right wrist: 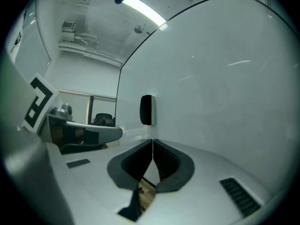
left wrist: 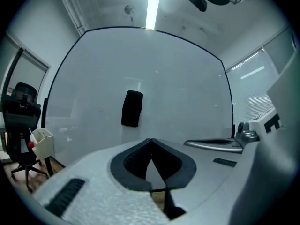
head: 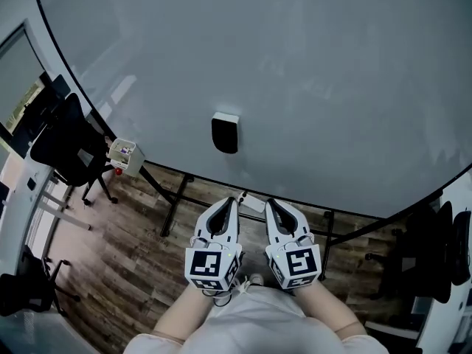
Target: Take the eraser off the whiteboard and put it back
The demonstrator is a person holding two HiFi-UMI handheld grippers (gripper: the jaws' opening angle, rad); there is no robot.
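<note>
Eraser [head: 225, 133] clings to the whiteboard [head: 310, 65] in the head view, apart from both tools. The left tool [head: 233, 201] and right tool [head: 269, 202] are held side by side below it. In the left gripper view, the tips meet with nothing between them, and the eraser [left wrist: 131, 108] is ahead on the board. In the right gripper view, the tips are likewise closed and empty, with the eraser [right wrist: 146, 110] beyond them.

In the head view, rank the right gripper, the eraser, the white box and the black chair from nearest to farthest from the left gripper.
1. right gripper, immediately beside the left gripper, on its right.
2. eraser, straight ahead on the whiteboard.
3. white box, at the whiteboard's lower left edge.
4. black chair, farther left, beyond the box.
</note>
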